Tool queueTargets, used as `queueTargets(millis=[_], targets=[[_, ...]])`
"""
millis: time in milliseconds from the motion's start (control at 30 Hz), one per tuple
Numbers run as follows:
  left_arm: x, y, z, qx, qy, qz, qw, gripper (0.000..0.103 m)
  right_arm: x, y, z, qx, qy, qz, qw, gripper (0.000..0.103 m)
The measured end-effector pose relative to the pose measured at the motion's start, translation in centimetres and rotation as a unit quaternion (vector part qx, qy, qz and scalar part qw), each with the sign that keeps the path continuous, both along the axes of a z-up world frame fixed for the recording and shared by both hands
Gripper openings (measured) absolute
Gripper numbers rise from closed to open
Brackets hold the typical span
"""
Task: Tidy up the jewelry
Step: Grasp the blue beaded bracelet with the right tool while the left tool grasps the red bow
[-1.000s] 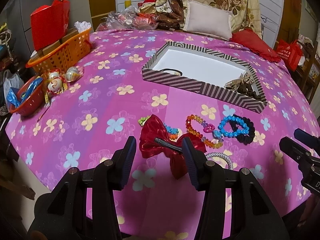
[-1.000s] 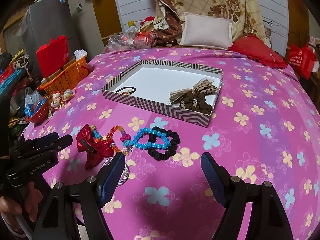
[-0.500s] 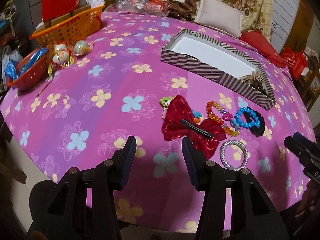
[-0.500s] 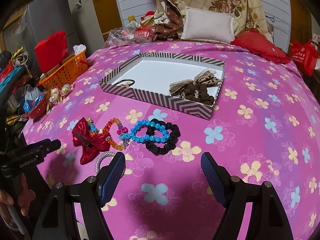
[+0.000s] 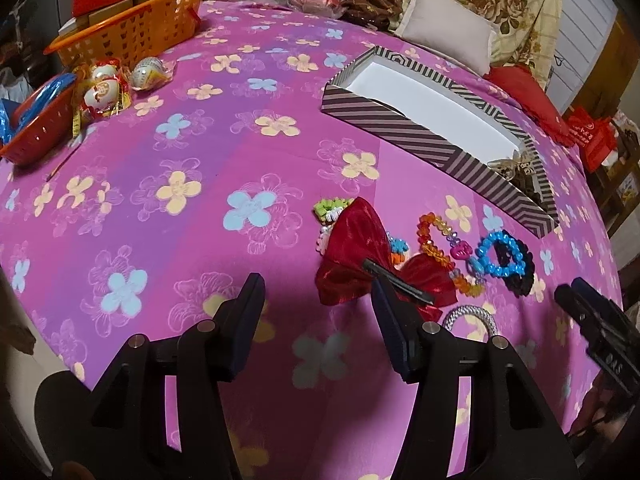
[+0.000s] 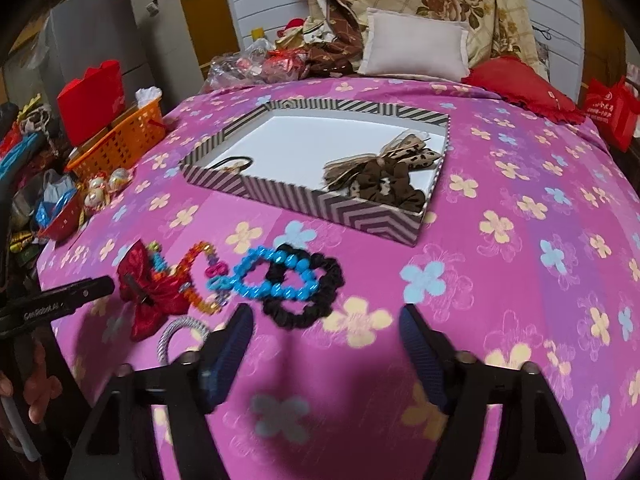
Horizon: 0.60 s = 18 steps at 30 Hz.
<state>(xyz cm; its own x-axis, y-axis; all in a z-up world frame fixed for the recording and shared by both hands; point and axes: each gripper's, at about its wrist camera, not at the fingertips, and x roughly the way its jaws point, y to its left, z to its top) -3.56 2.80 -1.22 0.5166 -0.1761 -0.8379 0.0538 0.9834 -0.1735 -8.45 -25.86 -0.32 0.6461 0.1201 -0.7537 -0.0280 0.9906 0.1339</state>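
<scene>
Box: the striped box (image 6: pixel 320 200) sits in the middle of the pink bed (image 6: pixel 520 280). It is the home for the jewelry.
Done: a brown bow (image 6: pixel 384 172) lies in the box's right corner. A thin black hair tie (image 6: pixel 234 162) lies in its left corner.
Left to do: six things wait on the bed, just in front of the box.
Red bow: the red bow (image 5: pixel 360 260) is the one farthest left of the box.
Beads: the green piece (image 5: pixel 330 208) peeks out beside the red bow. The orange beads (image 6: pixel 196 276) and blue beads (image 6: pixel 276 276) lie between the red bow and the black scrunchie (image 6: pixel 316 292).
Silver ring: the silver ring (image 6: pixel 176 336) lies closest to the bed's edge.
Left hand-held gripper: the left hand-held gripper (image 5: pixel 316 304) is wide open and has just been opening. It holds nothing. One finger is over the red bow.
Right hand-held gripper: the right hand-held gripper (image 6: pixel 326 336) has just been closing a bit, but a wide gap is left. It holds nothing, near the black scrunchie.
How far: I think less than half is done.
</scene>
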Motion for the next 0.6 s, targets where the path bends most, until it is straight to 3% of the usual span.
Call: queueTargets(millis=[233,467,600], targets=[[1.0,0.4,-0.5,0.0,0.006,0.006,1.0,0.055,1.9,1.0,0.3,-0.004,-0.008,0.039,0.999,0.043],[1.6,0.5,-0.7,0.0,0.007,0.007,1.0,0.055,4.0,4.0,-0.2,0.014,0.009,0.09,0.996,0.038],[1.8,0.4,-0.7,-0.001,0.006,0.004,1.0,0.055,4.9,5.9,-0.7,-0.02,0.012,0.107,0.994,0.038]])
